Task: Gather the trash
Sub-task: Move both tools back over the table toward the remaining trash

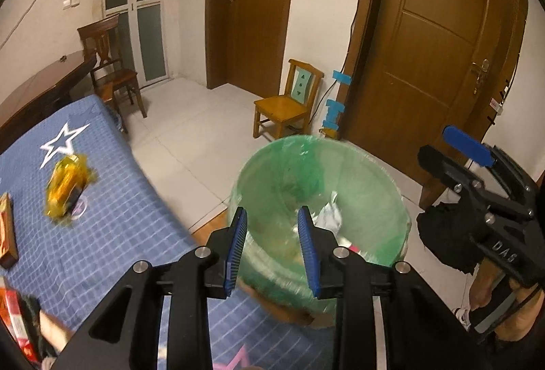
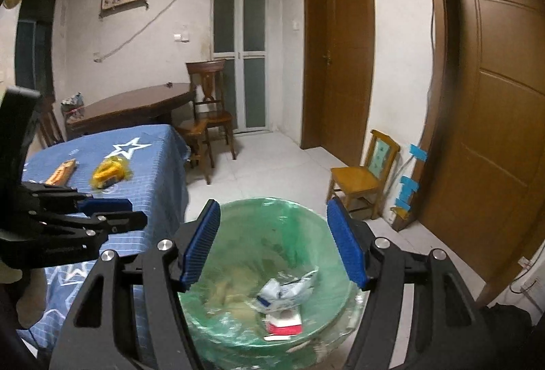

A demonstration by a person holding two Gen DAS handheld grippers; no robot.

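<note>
So our right hand-held gripper (image 2: 272, 242) sits lower centre of its view, right over the bin (image 2: 238, 329), pads spread wide with nothing between them. Looks like the drop is done. White crumpled wrapper (image 2: 289, 288) and a red-and-white packet (image 2: 284, 325) are lying at the bottom of the green liner.

Left hand-held gripper (image 1: 272, 247) is bottom centre of its own frame, jaws fairly narrow and empty, hanging where the bench (image 1: 112, 220) edge meets the bin.

Still to grab: the yellow wrapper (image 1: 66, 186) at the left of the left view, plus an orange box (image 1: 6, 230) at the far left edge, both on the blue cloth. There's also something red in the bottom-left corner, too cut off to tell what.

What could go wrong, as we see it:
- the two tools are close together, so swinging left could knock one against the other
- the yellow wrapper looks crinkly and light, so narrow jaws might just shove it along the cloth or snag the cloth itself
- the bin sits tight against the bench, so a clumsy reach could bump it or pull at the liner
</note>
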